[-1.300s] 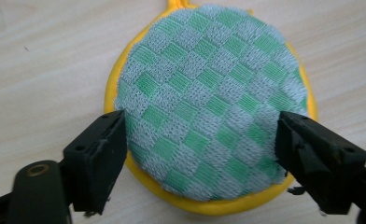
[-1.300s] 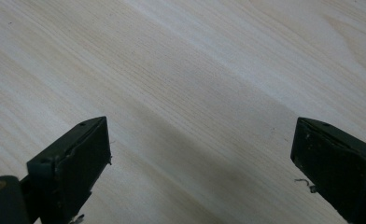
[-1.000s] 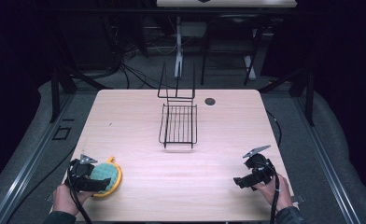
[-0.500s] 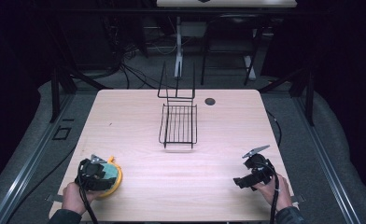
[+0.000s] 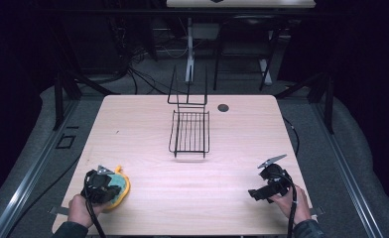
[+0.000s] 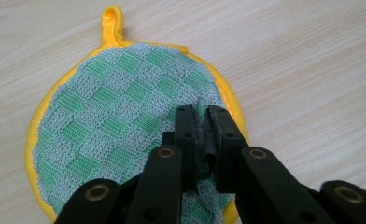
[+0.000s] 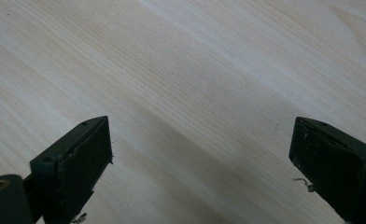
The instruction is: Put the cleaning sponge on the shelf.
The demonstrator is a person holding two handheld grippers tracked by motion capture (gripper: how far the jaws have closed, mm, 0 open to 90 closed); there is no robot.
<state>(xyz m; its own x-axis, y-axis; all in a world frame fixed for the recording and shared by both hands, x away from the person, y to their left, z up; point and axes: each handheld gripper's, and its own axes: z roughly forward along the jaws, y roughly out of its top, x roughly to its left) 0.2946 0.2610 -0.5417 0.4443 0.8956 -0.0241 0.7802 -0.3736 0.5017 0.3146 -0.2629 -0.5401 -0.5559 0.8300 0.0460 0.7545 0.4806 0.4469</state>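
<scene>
since the earlier frames the left hand-held gripper (image 5: 103,184) has come in over the pot holder (image 5: 117,187) at the near left corner of the bench (image 5: 148,134) and its jaws have just been closing, with a ridge of the knitted face now pinched between them; the right hand-held gripper (image 5: 263,190) sits where it was at the near right, well apart, jaws spread wide over bare wood with nothing between them

the wire rack (image 5: 189,133) stands untouched at the middle of the bench, far from either hand

the pot holder (image 6: 125,126) lies flat, a round green and grey checked pad with a yellow binding and a small yellow loop (image 6: 112,22) at its far edge; it looks light, soft and floppy, so it will probably droop and swing when lifted rather than keep its shape, and there is nothing fragile about it; the knit looks grippy, not slippery; the pinch sits close to the right rim, on a fold of the top layer, which may be a thin hold; the bound edge or the loop would likely give a firmer bite
</scene>
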